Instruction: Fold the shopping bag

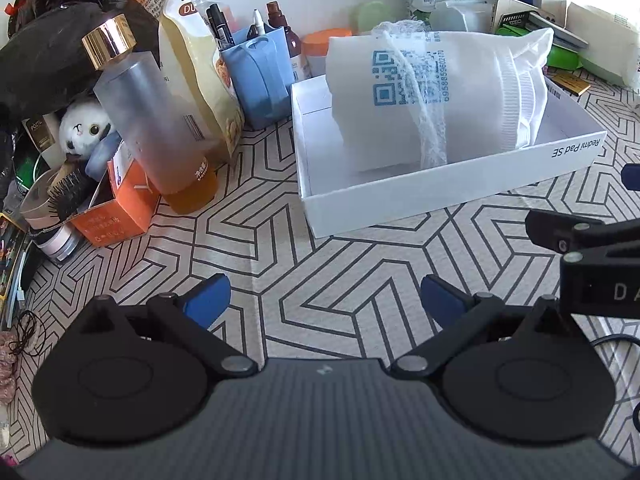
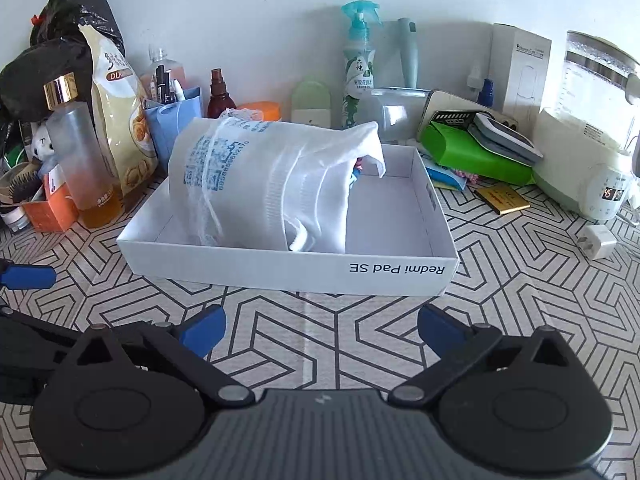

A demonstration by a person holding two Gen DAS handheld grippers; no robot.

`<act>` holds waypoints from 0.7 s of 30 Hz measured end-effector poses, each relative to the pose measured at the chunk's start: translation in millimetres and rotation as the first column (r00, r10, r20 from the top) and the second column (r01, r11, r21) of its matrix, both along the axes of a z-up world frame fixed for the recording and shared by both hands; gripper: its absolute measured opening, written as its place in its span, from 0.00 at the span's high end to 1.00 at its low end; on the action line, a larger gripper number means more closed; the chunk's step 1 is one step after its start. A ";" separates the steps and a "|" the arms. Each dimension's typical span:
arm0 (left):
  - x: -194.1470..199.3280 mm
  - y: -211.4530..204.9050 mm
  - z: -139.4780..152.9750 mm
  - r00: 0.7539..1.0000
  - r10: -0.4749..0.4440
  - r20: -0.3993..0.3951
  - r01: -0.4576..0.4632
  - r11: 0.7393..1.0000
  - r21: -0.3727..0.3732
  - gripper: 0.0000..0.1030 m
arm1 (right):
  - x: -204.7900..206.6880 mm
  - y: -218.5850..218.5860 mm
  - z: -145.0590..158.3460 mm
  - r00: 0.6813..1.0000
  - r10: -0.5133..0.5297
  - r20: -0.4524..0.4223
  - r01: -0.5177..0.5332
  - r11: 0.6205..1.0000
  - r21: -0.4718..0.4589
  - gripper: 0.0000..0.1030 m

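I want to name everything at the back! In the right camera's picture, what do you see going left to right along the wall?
Black plastic bag → snack pouch → brown spray bottle → teal spray bottle → white carton → kettle.

Bright daylight floods in from right of the white box [image 2: 288,268], casting soft shadows leftward; glare blows out the far corner, and fisheye distortion bends every edge.

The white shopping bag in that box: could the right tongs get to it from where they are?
Probably yes. The right tongs are open, and only bare tablecloth and the low box wall lie before the shopping bag, which rises well above it.
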State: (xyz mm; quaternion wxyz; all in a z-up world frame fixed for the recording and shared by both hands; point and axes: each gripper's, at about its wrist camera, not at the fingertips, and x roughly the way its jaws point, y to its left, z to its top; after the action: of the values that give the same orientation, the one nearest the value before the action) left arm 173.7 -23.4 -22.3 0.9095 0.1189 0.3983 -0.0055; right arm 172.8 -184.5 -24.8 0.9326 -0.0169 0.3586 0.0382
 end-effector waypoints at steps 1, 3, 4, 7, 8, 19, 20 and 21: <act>0.1 -0.8 -1.3 1.000 -0.006 -0.010 0.006 1.000 -0.002 0.00 | 1.0 -0.3 -2.2 1.000 -0.002 -0.010 0.002 1.000 0.002 0.01; -1.4 -1.5 -1.5 1.000 -0.022 -0.020 0.021 1.000 -0.019 0.00 | 0.6 1.7 -5.1 1.000 -0.011 -0.005 0.011 1.000 -0.001 0.01; -3.2 -2.3 -0.4 0.999 -0.034 -0.021 0.033 0.999 -0.032 0.00 | 0.1 3.6 -6.0 1.000 -0.013 0.002 0.013 1.000 -0.011 0.01; -8.4 -7.6 1.1 0.999 -0.052 -0.009 0.052 0.999 -0.009 0.00 | -2.8 8.0 -5.8 1.000 0.002 0.022 -0.002 1.000 -0.016 0.01; -9.7 -9.5 1.1 0.999 -0.053 -0.003 0.053 0.999 0.006 0.00 | -3.3 7.5 -5.4 1.000 0.008 0.018 -0.008 1.000 -0.006 0.01; -12.3 -17.3 -5.6 0.997 -0.072 -0.006 0.072 0.997 0.030 0.00 | -5.6 7.3 -2.5 0.999 0.032 0.008 -0.032 1.000 0.000 0.01; -12.4 -17.7 -6.2 0.997 -0.075 -0.009 0.076 0.997 0.027 0.00 | -5.9 6.9 -2.2 1.000 0.029 0.010 -0.029 1.000 -0.002 0.01; -12.8 -18.2 -6.6 0.997 -0.080 -0.009 0.080 0.997 0.022 0.00 | -6.0 6.6 -1.9 1.000 0.027 0.012 -0.027 1.000 -0.004 0.01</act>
State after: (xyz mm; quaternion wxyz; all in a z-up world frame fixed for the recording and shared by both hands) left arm 160.9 -41.6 -29.0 0.9056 0.1449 0.3968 -0.0377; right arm 166.8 -177.9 -26.7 0.9340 -0.0236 0.3528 0.0501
